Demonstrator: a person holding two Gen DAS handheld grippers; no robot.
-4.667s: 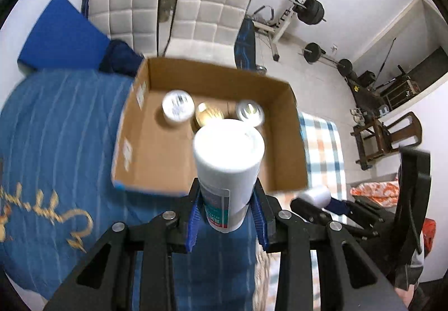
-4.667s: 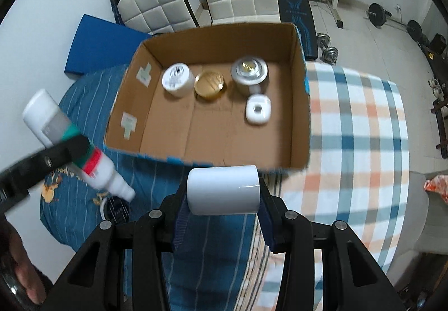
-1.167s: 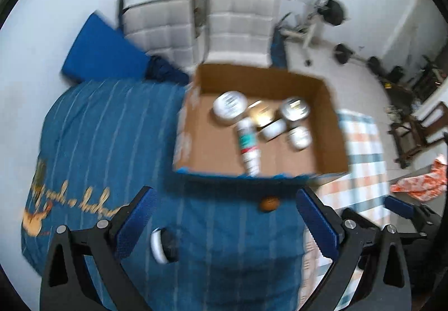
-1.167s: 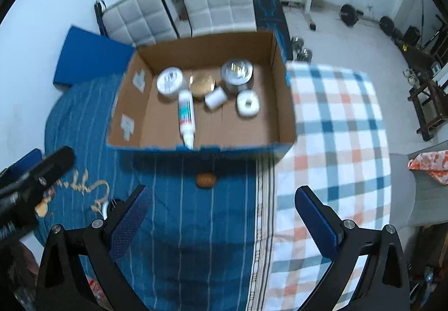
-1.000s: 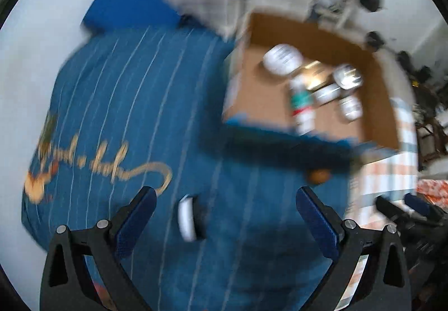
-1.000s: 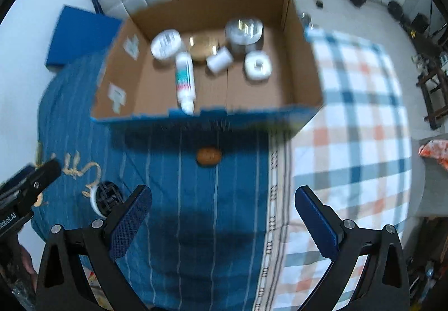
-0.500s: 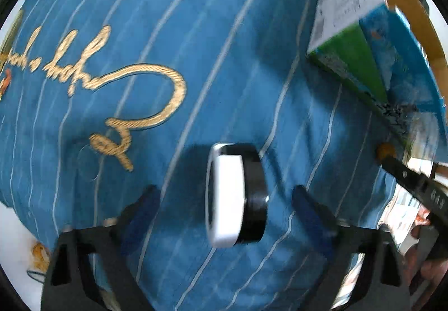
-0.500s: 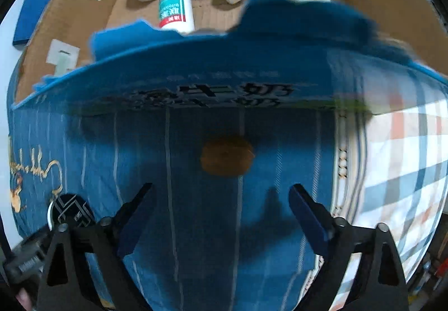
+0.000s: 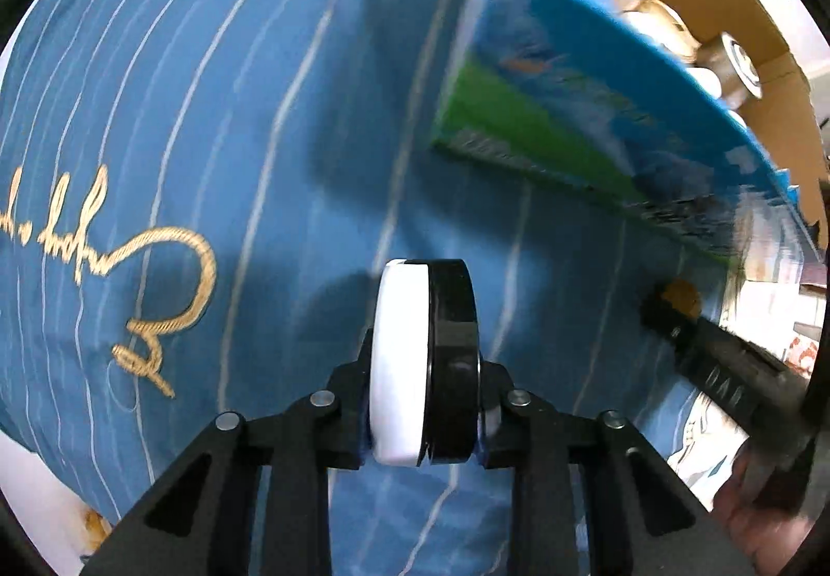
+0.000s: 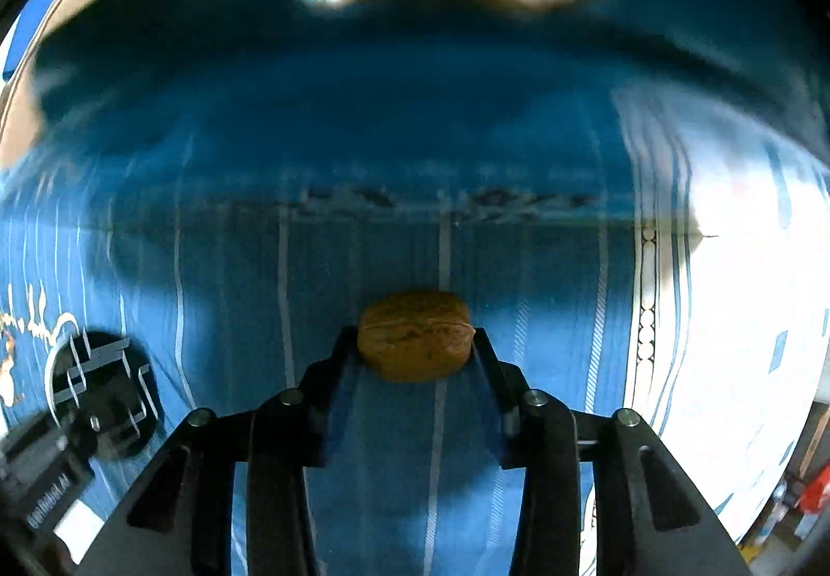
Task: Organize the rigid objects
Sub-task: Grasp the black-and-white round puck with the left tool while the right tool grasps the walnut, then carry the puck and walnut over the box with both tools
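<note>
The left gripper (image 9: 425, 420) is clamped on the black-and-white disc (image 9: 424, 363) standing on edge, the right gripper (image 10: 415, 353) pinches the brown walnut-like piece (image 10: 415, 335) (both low centre), and the cardboard box (image 9: 612, 99) lies ahead toward each frame's top.

Your left hand-held gripper (image 9: 424, 412) is matte black, angular, with silver screws; your right hand-held gripper (image 10: 415, 358) matches, showing blue finger pads (image 10: 340, 399) and triangular cut-outs.
</note>
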